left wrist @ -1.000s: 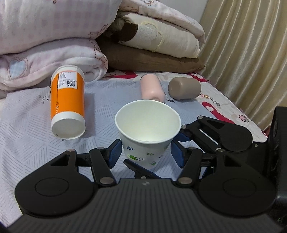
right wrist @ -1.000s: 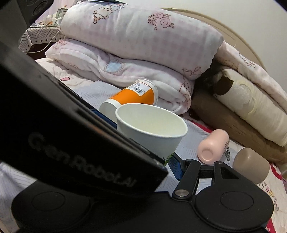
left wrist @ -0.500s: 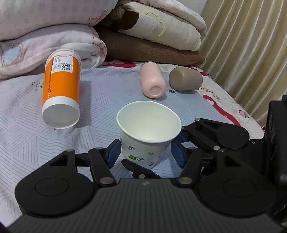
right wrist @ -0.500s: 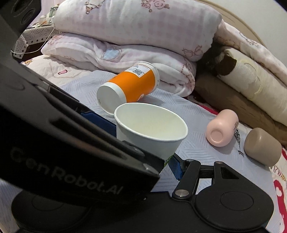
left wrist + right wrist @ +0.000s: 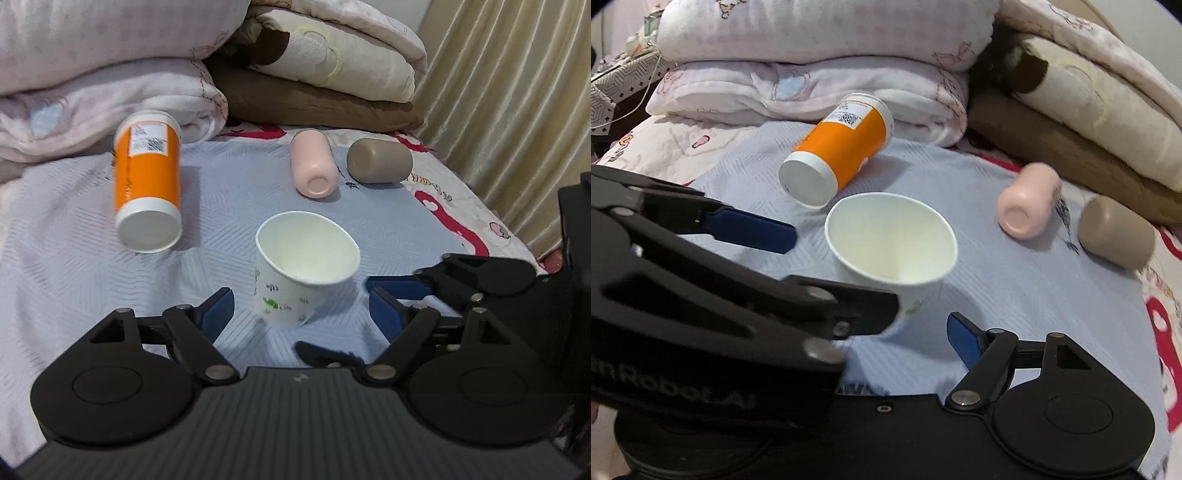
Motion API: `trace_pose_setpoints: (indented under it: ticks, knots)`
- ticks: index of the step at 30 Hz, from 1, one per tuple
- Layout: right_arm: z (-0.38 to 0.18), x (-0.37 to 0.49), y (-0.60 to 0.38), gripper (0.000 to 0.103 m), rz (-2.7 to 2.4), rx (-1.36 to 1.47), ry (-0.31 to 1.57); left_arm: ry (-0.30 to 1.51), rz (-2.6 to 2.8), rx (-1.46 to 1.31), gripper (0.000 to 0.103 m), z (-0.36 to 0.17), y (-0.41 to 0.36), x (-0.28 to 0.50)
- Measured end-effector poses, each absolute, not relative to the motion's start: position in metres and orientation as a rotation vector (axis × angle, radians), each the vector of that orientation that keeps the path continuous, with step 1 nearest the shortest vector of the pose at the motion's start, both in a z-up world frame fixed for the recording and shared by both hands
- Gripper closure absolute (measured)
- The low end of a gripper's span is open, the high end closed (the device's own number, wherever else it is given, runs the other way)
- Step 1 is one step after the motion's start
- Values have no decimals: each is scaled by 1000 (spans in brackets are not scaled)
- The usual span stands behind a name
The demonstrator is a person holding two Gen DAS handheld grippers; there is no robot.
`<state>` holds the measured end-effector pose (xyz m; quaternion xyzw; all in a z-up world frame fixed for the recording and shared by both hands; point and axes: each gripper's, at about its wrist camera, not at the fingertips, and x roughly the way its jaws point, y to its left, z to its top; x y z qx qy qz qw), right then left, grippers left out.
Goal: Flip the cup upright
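A white paper cup (image 5: 295,273) with small green and blue prints stands mouth up on the grey-blue bedsheet (image 5: 74,266), leaning a little. My left gripper (image 5: 301,308) is open, its blue pads apart from the cup on both sides. The cup also shows in the right wrist view (image 5: 892,251). My right gripper (image 5: 897,332) is open: its right blue fingertip (image 5: 962,341) is clear of the cup, and its left finger is hidden behind the left gripper's black body (image 5: 713,288).
An orange bottle (image 5: 147,181) with white ends lies on its side at the back left. A pink cup (image 5: 314,168) and a brown cup (image 5: 378,160) lie on their sides behind. Folded blankets (image 5: 314,62) are stacked at the back. A curtain (image 5: 517,81) hangs on the right.
My left gripper has opened and let go of the paper cup, which now stands on the sheet. Both grippers have drawn back and tilted down.
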<state>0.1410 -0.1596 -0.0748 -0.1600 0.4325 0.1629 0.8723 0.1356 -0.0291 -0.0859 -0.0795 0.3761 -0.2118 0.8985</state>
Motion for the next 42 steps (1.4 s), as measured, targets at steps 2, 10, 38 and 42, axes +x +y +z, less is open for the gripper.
trace_pose_setpoints:
  ticks: [2, 10, 38, 42]
  knots:
    - [-67, 128, -162, 24, 317, -331, 912, 771, -423, -151, 23, -72, -27, 126]
    - [1, 57, -165, 24, 287, -255, 792, 708, -371, -157, 23, -9, -16, 79]
    - [31, -43, -200, 21, 52, -107, 612, 670, -185, -77, 22, 10, -23, -19]
    - [26, -40, -201, 16, 19, -106, 630, 664, -182, -62, 22, 9, -26, -22]
